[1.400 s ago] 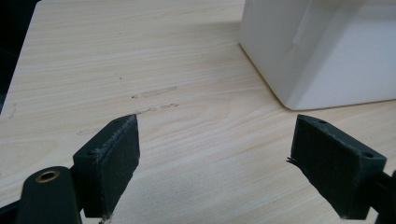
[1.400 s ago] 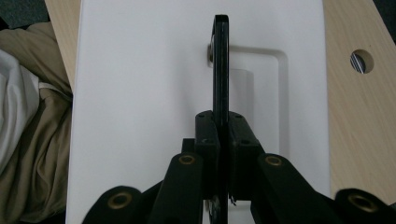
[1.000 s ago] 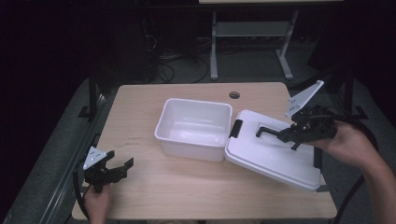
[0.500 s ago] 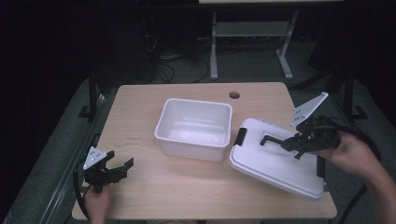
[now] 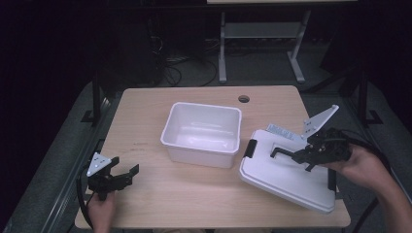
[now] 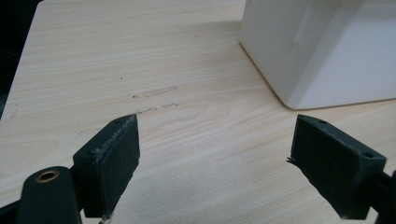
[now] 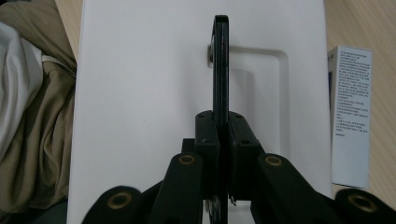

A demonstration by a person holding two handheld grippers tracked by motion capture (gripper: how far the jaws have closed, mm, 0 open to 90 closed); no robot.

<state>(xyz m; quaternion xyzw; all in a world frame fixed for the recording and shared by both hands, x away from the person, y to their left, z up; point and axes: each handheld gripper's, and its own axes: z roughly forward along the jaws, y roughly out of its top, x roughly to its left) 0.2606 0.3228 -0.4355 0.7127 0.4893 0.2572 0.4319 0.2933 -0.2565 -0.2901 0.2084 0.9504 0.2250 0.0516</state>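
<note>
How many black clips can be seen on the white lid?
2. One black clip is on the white lid's edge nearest the white bin; the other is on the opposite edge, near the person's right hand. Others may be hidden.

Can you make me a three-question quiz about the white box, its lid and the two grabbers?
1. Where is the white lid?
A. On top of the bin
B. On the table, to the right of the bin
C. On the floor

2. What colour is the handle on the lid?
A. Black
B. Red
C. Yellow

3. What are the fingers of the left gripper doing?
A. Squeezing the bin
B. Holding the lid
C. Standing open with nothing between them

Answers:
1. B, the high view shows the lid lying on the table beside the open white bin.
2. A, the right gripper is shut on a thin black handle.
3. C, the left gripper view shows bare wood between the spread fingers.
</note>
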